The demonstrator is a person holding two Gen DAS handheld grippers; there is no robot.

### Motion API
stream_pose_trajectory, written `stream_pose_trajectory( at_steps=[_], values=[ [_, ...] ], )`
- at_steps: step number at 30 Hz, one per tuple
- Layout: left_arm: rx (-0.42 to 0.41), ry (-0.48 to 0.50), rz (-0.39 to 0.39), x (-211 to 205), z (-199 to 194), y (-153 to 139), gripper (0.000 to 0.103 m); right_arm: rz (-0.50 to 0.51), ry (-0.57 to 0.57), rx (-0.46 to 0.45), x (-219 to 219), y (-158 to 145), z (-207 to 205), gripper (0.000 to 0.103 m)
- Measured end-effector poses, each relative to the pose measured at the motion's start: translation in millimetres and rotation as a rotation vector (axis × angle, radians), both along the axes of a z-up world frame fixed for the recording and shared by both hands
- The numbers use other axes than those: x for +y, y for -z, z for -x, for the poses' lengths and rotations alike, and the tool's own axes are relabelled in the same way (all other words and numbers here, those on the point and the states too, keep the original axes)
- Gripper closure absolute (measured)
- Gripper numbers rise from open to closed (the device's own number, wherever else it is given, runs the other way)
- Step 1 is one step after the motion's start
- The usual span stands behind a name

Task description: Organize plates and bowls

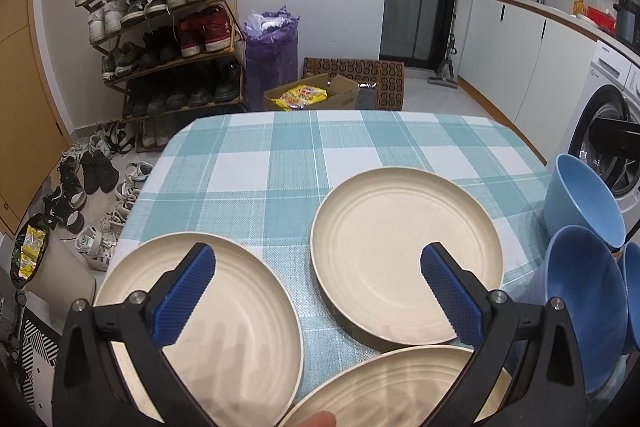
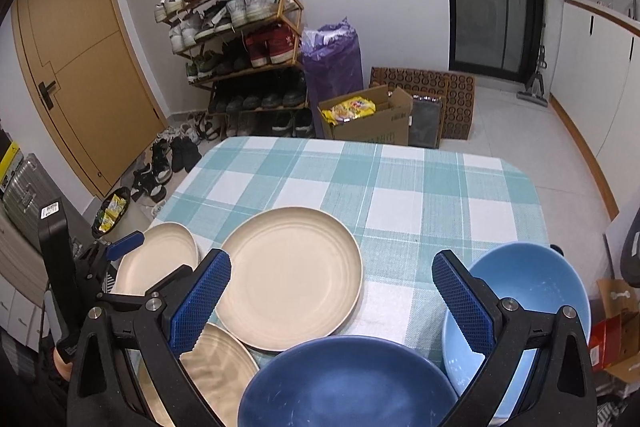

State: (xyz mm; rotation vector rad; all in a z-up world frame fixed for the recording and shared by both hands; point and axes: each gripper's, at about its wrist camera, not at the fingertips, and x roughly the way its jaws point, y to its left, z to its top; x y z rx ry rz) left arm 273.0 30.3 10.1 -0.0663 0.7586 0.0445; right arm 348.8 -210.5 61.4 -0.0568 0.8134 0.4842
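Three cream plates lie apart on the checked tablecloth: one at the left, one in the middle, one nearest me. My left gripper is open and empty, hovering above them. In the right wrist view the plates show as the left plate, the middle plate and the near plate. A dark blue bowl and a light blue bowl sit near my right gripper, which is open and empty. The left gripper shows at the left.
Blue bowls stand at the table's right edge in the left wrist view. The tablecloth stretches away behind the dishes. Beyond are a shoe rack, a cardboard box, a purple bag and a washing machine.
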Motion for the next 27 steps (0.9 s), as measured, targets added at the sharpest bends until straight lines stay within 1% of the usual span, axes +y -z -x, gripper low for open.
stream_pose_trajectory(
  at_steps=[5, 9, 14, 20, 22, 24, 27],
  values=[
    [0.033, 0.001, 0.028, 3.0, -9.6, 9.4, 0.0, 0.039, -0.007, 0.036, 9.9, 12.4, -12.5, 0.001],
    [0.054, -0.011, 0.025, 4.6, -16.1, 16.4, 0.0, 0.076, -0.018, 0.069, 20.3, 25.9, -21.6, 0.001],
    [0.081, 0.0, 0.053, 6.4, -23.1, 23.6, 0.002, 0.114, -0.027, 0.107, 29.5, 41.4, -33.9, 0.0],
    [0.1, 0.022, 0.064, 1.9, -30.3, 30.1, 0.003, 0.149, -0.04, 0.165, 37.0, 59.5, -49.6, 0.001],
    [0.105, 0.036, 0.063, -0.8, -32.7, 31.8, 0.01, 0.147, -0.042, 0.195, 38.5, 66.2, -55.3, 0.001],
    [0.115, 0.046, 0.062, -3.1, -35.5, 34.7, 0.012, 0.156, -0.044, 0.215, 40.7, 72.1, -60.9, 0.003],
    [0.138, 0.063, 0.07, -5.9, -39.7, 39.7, 0.023, 0.168, -0.046, 0.238, 44.5, 79.6, -66.6, 0.006]
  ],
)
